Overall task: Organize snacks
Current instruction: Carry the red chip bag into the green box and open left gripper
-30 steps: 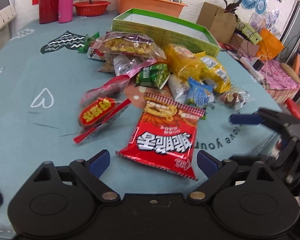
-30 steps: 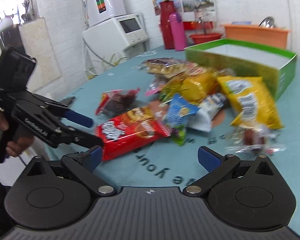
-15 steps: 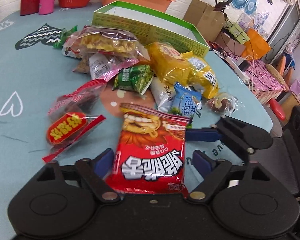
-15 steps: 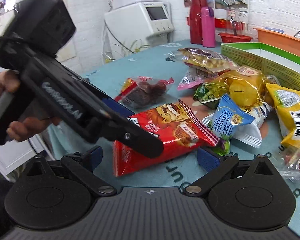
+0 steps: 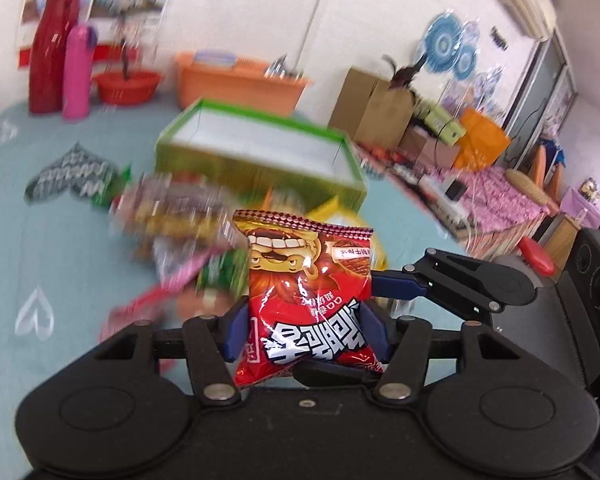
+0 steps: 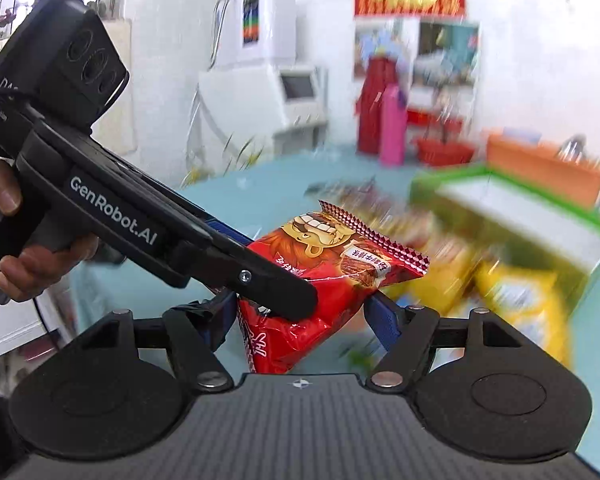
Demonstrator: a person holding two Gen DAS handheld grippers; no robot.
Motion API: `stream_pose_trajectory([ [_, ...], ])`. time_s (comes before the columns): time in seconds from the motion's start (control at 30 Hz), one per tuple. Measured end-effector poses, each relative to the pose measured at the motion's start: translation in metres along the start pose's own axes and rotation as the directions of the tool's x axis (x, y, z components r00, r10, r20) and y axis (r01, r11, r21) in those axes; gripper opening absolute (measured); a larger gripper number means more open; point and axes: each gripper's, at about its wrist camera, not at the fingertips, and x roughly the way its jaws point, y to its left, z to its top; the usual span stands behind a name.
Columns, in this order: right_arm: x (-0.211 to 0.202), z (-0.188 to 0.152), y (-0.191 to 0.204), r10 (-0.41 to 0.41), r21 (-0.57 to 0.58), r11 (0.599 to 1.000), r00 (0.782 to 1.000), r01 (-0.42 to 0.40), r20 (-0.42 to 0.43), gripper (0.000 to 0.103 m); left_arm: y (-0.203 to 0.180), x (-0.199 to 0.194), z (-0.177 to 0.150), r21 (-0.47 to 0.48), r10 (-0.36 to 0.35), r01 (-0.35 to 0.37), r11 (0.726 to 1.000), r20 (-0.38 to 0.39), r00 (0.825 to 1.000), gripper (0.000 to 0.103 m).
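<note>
1. The left gripper [image 5: 306,330], low in the frame's centre, is closing its jaws on the red snack bag [image 5: 308,300], which stands upright clear of the table.
2. The right gripper [image 6: 304,320] brackets the same bag; whether it pinches, I cannot tell.
3. The green box [image 5: 260,148], upper centre, is likely its destination.

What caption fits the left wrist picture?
Left gripper closing on the red snack bag, green box behind.

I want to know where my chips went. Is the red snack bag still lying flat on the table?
No, the red snack bag stands lifted off the table, between the closing blue pads of the left hand-held gripper.
</note>
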Motion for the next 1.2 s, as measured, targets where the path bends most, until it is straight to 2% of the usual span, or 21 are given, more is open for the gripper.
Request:
stream_pose_trajectory([
  [0.17,0.003,0.027,-0.048,-0.111,-0.013,0.994,0.991,0.112,0.078,0.103,-0.003,0.048,0.06,0.048,-0.053,0.05,0.998,0.063,0.997,0.068],
  [0.33,0.021,0.042,-0.112,-0.189,0.047,0.981,0.98,0.186,0.056,0.103,0.013,0.116,0.111,0.01,-0.113,0.112,0.994,0.041,0.993,0.068],
  [0.53,0.052,0.04,-0.178,-0.183,0.167,0.969,0.983,0.185,-0.029,0.103,0.034,0.198,0.15,-0.022,-0.145,0.144,0.989,-0.042,0.989,0.067],
  [0.67,0.077,0.035,-0.207,-0.164,0.227,0.957,0.982,0.181,-0.09,0.103,0.052,0.231,0.161,-0.079,-0.157,0.15,0.986,-0.086,0.984,0.067],
  [0.87,0.099,0.032,-0.228,-0.147,0.252,0.95,0.976,0.184,-0.158,0.103,0.061,0.257,0.163,-0.097,-0.13,0.118,0.988,-0.129,0.983,0.069],
  [0.9,0.102,0.032,-0.23,-0.15,0.255,0.948,0.974,0.19,-0.171,0.103,0.062,0.259,0.163,-0.096,-0.12,0.108,0.989,-0.13,0.984,0.081],
  [0.93,0.105,0.033,-0.232,-0.159,0.252,0.946,0.97,0.203,-0.185,0.103,0.063,0.261,0.163,-0.095,-0.11,0.098,0.991,-0.133,0.985,0.103],
  [1.07,0.103,0.034,-0.224,-0.227,0.189,0.947,0.957,0.259,-0.179,0.103,0.061,0.246,0.161,-0.091,-0.049,0.041,0.995,-0.092,0.995,0.103],
  [1.2,0.073,0.042,-0.207,-0.323,0.119,0.933,0.935,0.34,-0.146,0.103,0.054,0.198,0.161,-0.102,-0.046,0.043,0.994,-0.033,0.998,0.103],
])
